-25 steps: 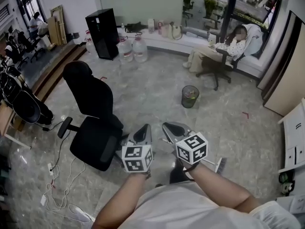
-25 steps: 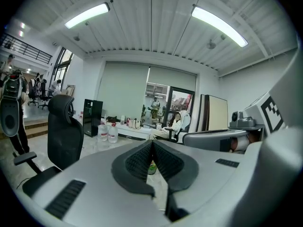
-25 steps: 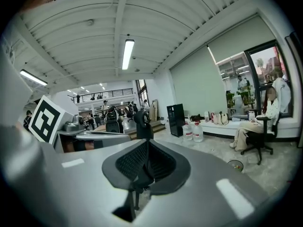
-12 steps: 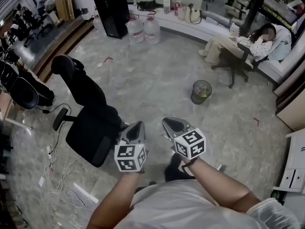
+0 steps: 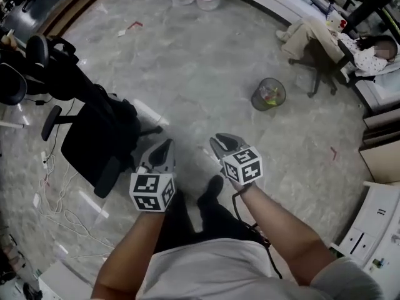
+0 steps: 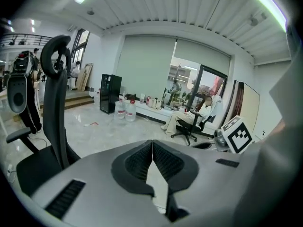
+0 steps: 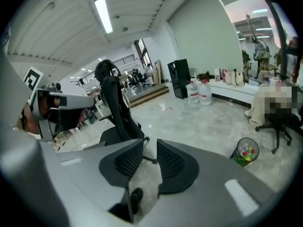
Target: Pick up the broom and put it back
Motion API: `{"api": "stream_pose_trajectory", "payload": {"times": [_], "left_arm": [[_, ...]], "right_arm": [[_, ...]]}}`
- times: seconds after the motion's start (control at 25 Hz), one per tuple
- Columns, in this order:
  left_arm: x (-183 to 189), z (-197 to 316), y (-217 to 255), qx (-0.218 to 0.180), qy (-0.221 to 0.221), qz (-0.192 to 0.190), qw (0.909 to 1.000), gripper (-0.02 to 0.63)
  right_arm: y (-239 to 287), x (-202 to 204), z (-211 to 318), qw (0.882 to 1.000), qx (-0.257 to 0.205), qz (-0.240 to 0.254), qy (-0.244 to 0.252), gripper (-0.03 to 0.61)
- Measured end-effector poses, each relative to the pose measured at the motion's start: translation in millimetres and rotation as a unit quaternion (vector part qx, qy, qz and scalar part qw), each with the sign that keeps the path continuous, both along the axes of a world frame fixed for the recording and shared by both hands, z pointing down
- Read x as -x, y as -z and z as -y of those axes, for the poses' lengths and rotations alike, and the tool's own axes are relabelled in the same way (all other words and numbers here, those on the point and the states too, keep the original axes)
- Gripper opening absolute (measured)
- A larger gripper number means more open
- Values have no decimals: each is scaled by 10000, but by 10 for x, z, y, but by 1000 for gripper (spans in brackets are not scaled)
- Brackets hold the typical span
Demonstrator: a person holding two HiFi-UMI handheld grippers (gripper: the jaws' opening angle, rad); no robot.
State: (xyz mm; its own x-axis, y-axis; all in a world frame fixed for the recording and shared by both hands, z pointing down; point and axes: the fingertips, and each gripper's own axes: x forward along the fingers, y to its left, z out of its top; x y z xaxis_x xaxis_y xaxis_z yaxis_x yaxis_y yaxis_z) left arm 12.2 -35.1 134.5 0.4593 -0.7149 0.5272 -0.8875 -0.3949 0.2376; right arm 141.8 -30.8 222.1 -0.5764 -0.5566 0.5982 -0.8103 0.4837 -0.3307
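No broom shows in any current view. In the head view my left gripper (image 5: pixel 164 145) and right gripper (image 5: pixel 219 140) are held side by side low over the grey marble floor, just ahead of the person's feet. The left gripper (image 6: pixel 152 142) has its tips touching and holds nothing. The right gripper (image 7: pixel 150 145) stands slightly open; its jaws have just been opening, and only bare floor shows between them.
A black office chair (image 5: pixel 94 142) stands close on the left, with cables (image 5: pixel 50 199) on the floor beyond it. A mesh wastebasket (image 5: pixel 268 94) sits ahead to the right. A seated person (image 5: pixel 337 39) is at the far right, and a white cabinet (image 5: pixel 381 224) lines the right edge.
The head view has tipped downward and both grippers have sunk toward the floor. The right jaws have parted. The brush head seen at lower right one second ago is out of view.
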Motion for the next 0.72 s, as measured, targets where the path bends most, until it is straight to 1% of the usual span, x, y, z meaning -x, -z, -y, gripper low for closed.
{"api": "stream_pose_trajectory", "payload": {"times": [0.16,0.32,0.44,0.6,0.72], "left_arm": [[93,240,-767,310,-59,-140,9994,9],[192,216,-1581,609,-98,-195,9979,9],[219,257,-2240,821,-91,-222,9963,9],[313,206,-3124,1148,-105,-200,9931,11],[377,168,-3769,1343,-106,-158,9908,11]], "right_arm": [[-1070,-25,198,9984,416,-353,115,84],[-2211,50,141,9926,988,-579,392,114],[-3077,57,155,9866,1333,-730,597,133],[-4229,119,-6,9744,1697,-1060,1028,146],[-5032,121,-85,9667,1920,-1246,1140,149]]}}
